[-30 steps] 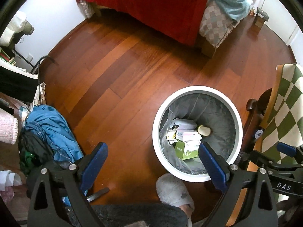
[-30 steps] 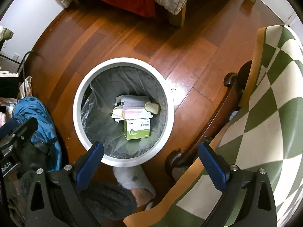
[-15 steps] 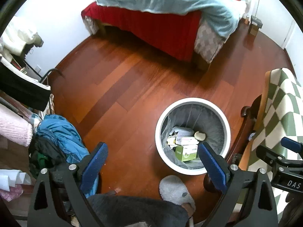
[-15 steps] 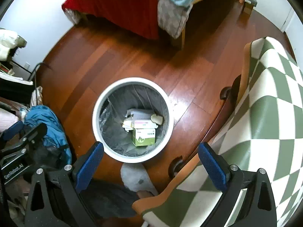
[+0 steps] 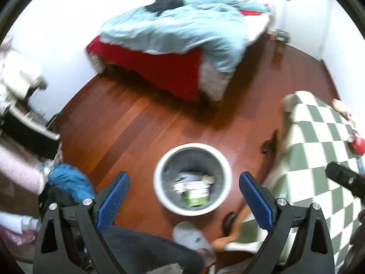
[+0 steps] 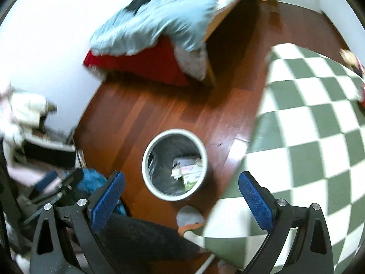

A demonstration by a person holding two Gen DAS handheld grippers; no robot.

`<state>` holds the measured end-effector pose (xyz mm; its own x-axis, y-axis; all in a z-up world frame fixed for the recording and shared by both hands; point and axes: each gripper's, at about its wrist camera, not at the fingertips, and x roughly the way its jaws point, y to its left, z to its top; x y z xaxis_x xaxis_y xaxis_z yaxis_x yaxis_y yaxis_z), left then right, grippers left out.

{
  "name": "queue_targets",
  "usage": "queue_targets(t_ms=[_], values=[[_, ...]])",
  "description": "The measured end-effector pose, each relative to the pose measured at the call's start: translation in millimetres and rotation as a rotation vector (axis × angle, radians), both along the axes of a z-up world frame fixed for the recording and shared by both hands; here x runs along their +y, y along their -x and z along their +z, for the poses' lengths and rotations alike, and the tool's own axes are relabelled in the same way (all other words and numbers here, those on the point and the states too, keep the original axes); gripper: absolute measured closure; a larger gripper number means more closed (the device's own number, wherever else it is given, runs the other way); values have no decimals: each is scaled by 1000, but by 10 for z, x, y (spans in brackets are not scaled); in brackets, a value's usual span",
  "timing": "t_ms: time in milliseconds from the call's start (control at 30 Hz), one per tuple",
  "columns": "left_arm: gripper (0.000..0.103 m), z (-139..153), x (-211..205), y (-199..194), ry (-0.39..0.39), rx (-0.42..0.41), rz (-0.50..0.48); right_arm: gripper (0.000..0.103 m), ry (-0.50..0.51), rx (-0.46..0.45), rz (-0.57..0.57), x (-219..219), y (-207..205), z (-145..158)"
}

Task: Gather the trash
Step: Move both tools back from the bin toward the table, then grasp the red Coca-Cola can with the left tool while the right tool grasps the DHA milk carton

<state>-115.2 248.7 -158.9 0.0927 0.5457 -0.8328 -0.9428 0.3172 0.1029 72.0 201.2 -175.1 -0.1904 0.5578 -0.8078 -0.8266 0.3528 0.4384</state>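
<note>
Left wrist view: left gripper point(image 5: 184, 193) and right gripper point(image 6: 181, 190) both spread, empty, above white trash bin point(image 5: 159, 189) holding boxes point(image 5: 194, 188) on wood floor point(image 5: 136, 125).

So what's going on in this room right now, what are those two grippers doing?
A person is collecting trash in a bedroom with a handheld gripper in each hand. Both the left gripper and the right gripper are open and empty, held high above a white trash bin on the wooden floor. The bin is lined with a bag and holds some boxes, including a green one. A checkered cloth lies to the right, a bed beyond. The views are motion-blurred.
</note>
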Motion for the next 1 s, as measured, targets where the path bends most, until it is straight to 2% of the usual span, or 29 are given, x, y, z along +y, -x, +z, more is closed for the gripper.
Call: queue_targets(t_ms=[33, 133, 267, 400, 500, 667, 800, 833, 867, 900, 1000], values=[[5, -11, -22, -143, 5, -4, -20, 2, -1, -7, -35, -91, -193, 37], [5, -155, -160, -939, 35, -19, -136, 2, 28, -52, -139, -387, -867, 81], [5, -403, -382, -1966, 33, 1, -278, 2, 125, -153, -276, -838, -1914, -27], [5, -673, -595, -2824, 33, 44, -393, 2, 276, -231, -332, -1131, -2911, -350], [5, -931, -699, -3321, 53, 92, -474, 2, 387, -244, -342, -1273, -3583, -709], [5, -1257, -751, -3761, 118, 144, -550, 2, 453, -214, -322, -1324, -4161, -1124], [5, -1366, -773, -3875, 158, 162, -577, 3, 449, -179, -298, -1278, -4330, -1284], [5, -1387, -782, -3895, 168, 170, -587, 5, 447, -165, -292, -1270, -4349, -1331], [5, -1401, -793, -3924, 171, 176, -595, 15, 442, -153, -287, -1233, -4354, -1384], [5, -1426, -811, -3970, 169, 183, -601, 19, 433, -152, -279, -1231, -4358, -1404], [5, -1396, -896, -4068, 139, 219, -666, 33, 416, -177, -257, -1259, -4325, -1347]])
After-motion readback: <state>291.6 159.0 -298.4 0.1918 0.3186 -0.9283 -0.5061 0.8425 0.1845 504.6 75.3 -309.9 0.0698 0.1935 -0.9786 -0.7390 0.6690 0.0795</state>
